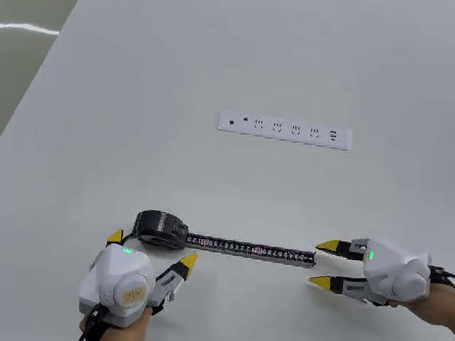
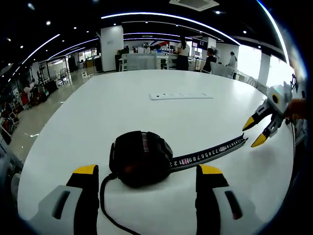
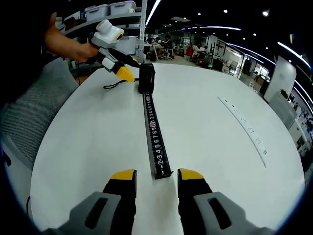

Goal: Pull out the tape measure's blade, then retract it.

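- Right hand-held gripper (image 1: 323, 263) hangs open astride the end of the blade (image 1: 252, 249); left hand-held gripper (image 1: 152, 249) is open just behind the tape measure (image 1: 160, 228).
- Lying on the bench (image 1: 223, 49), the blade runs straight from my left to my right.
- Hook (image 3: 164, 174) is nearest my right jaws, and unpinched.

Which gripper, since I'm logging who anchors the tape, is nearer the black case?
Left. The left gripper sits right by the black case, open jaws flanking its near side; the right gripper is open at the far tip of the pulled-out blade.

white power strip (image 1: 284, 130) — flat on white table (image 1: 223, 49)
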